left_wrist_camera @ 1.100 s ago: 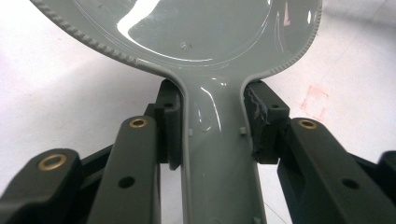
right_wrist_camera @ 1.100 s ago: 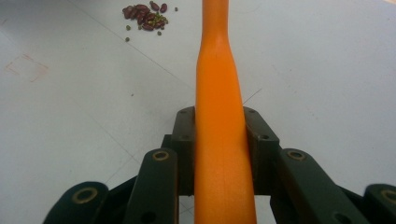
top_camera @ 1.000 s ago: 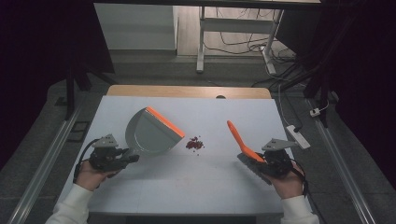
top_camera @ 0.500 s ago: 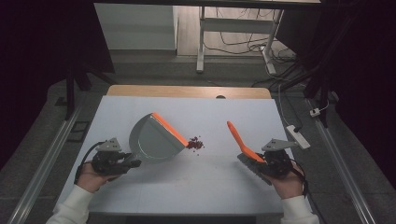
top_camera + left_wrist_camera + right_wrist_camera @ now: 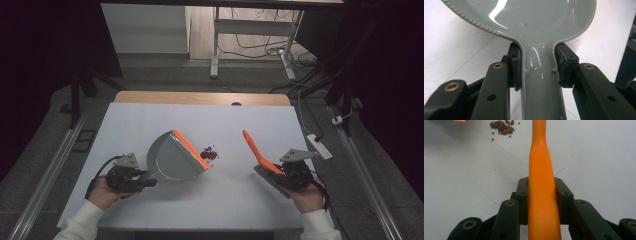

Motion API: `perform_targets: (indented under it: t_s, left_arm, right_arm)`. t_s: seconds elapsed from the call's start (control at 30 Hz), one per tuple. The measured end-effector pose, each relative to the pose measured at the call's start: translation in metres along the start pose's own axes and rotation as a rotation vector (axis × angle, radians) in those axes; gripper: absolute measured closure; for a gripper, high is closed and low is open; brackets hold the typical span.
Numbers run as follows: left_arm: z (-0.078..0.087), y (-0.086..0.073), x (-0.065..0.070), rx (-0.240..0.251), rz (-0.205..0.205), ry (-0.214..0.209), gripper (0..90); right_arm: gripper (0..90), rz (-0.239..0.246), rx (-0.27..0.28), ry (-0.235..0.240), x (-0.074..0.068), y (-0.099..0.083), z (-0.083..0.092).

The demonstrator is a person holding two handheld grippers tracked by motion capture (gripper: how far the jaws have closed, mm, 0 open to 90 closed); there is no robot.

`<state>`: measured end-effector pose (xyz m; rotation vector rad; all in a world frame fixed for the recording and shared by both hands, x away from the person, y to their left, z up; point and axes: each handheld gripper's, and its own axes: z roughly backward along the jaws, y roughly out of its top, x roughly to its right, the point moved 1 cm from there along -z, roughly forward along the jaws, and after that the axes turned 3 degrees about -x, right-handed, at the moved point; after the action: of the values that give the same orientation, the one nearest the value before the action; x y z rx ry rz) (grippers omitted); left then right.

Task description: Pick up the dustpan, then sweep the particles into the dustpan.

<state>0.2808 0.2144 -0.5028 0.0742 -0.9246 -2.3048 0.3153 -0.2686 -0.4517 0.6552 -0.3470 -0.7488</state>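
A grey dustpan [image 5: 172,160] with an orange lip rests on the white table [image 5: 150,115]; its lip lies right beside a small pile of dark red beans [image 5: 210,153]. My left gripper [image 5: 149,181] is shut on the dustpan's handle [image 5: 541,82], with the pads pressing both sides. My right gripper [image 5: 278,172] is shut on an orange brush [image 5: 255,147], held right of the beans with its handle slanting away and to the left. In the right gripper view the jaws clamp the brush [image 5: 541,182], and the beans [image 5: 502,127] lie farther off, at the top left.
A white power strip [image 5: 318,146] lies at the table's right edge. A wooden strip [image 5: 200,98] runs along the far edge. Metal rails flank the table on both sides, and cables lie on the floor beyond a desk frame [image 5: 216,45].
The dustpan has swung and slid toward the beans, so its orange lip now reaches the pile. The left hand shifted slightly right and nearer. The right hand and brush stayed put.
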Motion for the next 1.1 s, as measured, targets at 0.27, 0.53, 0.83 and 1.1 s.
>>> perform_targets:
  t_s: [0.27, 0.53, 0.83, 1.1]
  left_arm:
    - [-0.010, 0.000, 0.005, -0.041, -0.016, -0.037, 61.8]
    - [-0.015, -0.002, 0.004, -0.082, -0.011, -0.053, 61.8]
    - [-0.017, -0.004, 0.001, -0.104, 0.009, -0.055, 61.8]
    - [-0.018, -0.003, 0.000, -0.110, 0.011, -0.063, 61.8]
  right_arm:
    - [70.0, 0.005, 0.002, 0.000, -0.001, 0.001, 0.000]
    - [70.0, 0.004, 0.005, -0.001, -0.001, 0.001, 0.000]
    - [70.0, 0.007, 0.008, -0.004, -0.001, 0.001, -0.001]
    - [70.0, 0.013, 0.057, -0.009, -0.005, 0.014, -0.003]
